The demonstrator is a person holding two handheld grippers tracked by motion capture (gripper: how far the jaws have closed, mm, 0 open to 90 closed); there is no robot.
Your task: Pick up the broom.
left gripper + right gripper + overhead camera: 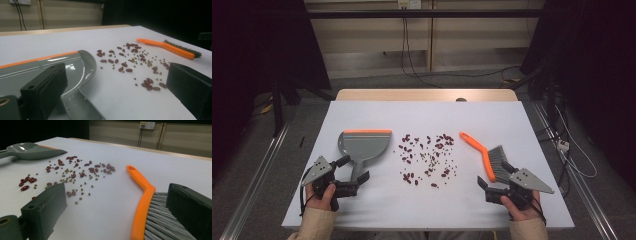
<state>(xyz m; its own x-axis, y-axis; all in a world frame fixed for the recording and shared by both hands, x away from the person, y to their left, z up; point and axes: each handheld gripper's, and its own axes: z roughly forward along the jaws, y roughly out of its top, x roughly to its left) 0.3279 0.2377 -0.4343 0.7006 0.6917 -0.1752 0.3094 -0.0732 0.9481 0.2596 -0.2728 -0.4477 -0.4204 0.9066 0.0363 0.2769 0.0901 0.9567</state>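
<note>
On the white tabletop (422,210) a grey dustpan (363,145) with an orange strip along its far lip lies at about nine o'clock from the scattered beans (427,157), its stubby grey handle pointing back toward the person. The left claw (353,169) is spread wide with that handle between its black jaws, the pads not pressing on it; in the left gripper view the dustpan (75,67) shows a glossy, curved grey wall and the handle runs down between the jaws. At three o'clock from the beans lies a hand brush (484,152) with a bent orange handle and grey bristles, its handle tip pointing toward eleven o'clock. The right claw (494,176) is also open, set around the bristle end; in the right gripper view the brush (142,202) sits between the jaws, bristles just beside the right-hand one. The beans (70,173) are a loose mix of dark red ones and small greenish ones.
</note>
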